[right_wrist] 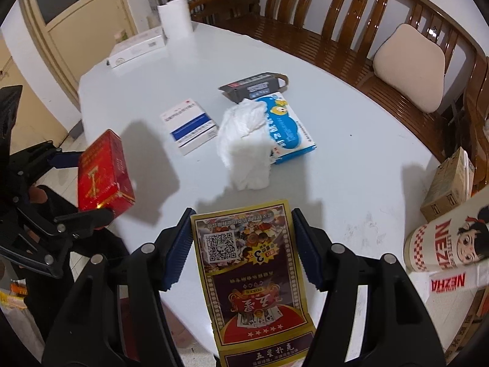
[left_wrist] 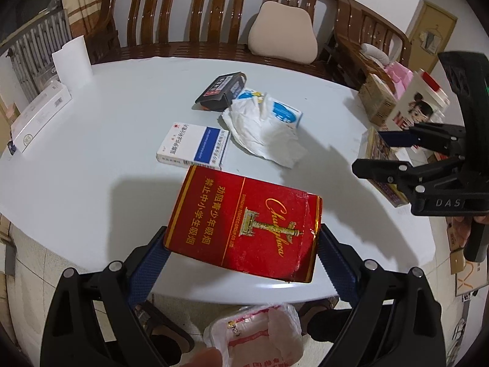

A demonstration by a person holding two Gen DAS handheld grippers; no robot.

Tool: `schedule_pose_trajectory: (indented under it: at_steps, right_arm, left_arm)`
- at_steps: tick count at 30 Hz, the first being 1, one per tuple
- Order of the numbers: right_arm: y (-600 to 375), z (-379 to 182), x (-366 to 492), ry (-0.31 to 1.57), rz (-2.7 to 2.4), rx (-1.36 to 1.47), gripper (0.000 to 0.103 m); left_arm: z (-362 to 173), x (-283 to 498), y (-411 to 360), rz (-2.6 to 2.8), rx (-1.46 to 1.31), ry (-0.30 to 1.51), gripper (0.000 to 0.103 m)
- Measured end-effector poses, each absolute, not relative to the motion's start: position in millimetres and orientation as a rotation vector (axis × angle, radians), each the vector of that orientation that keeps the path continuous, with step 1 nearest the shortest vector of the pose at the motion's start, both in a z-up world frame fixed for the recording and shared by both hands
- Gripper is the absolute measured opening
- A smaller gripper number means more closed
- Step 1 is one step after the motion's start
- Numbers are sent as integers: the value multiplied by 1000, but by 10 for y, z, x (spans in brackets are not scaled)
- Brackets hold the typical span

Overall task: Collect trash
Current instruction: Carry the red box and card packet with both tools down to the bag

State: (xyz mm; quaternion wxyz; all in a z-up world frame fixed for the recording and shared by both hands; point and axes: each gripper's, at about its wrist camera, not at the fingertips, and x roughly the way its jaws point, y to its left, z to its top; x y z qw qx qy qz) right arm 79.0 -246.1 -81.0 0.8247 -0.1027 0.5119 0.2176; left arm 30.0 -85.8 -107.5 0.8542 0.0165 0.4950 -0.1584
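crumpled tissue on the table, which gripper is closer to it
Right, narrowly. The right gripper, holding the playing card box, sits just short of the crumpled tissue; the left gripper, clamping the red cigarette pack, is farther off.

White table (right_wrist: 351, 159) ahead of the tool carries a crumpled tissue (right_wrist: 244, 150), blue box (right_wrist: 287, 128), dark box (right_wrist: 253, 87), white box (right_wrist: 189, 125) and paper roll (right_wrist: 174, 18).

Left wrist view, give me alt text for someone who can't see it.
The left gripper grips a red cigarette pack above the edge of a white table. Beyond it lie a crumpled tissue and small boxes; the right gripper is at right.
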Motion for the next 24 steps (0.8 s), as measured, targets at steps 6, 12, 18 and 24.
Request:
schedule_pose_trajectory:
  at_steps: [6,12,18,24]
  right_arm:
    - [-2413,-689,501,1064,477,-233,61]
    - [-2344,-600,170,1045,495,-243,61]
    - [-2273,-575,-200,1035,515,-256,61]
    - [-2119,-744,-611,1055,542,-275,61]
  left_arm:
    - [-1032,-12,-873,-356,53,1031,90]
    - [-1064,-346,-871,-383,61,1036,90]
    - [-1192,-697,-872,-408,64,1061,90]
    - [-1501,-1035,-849,-418,61,1113,90]
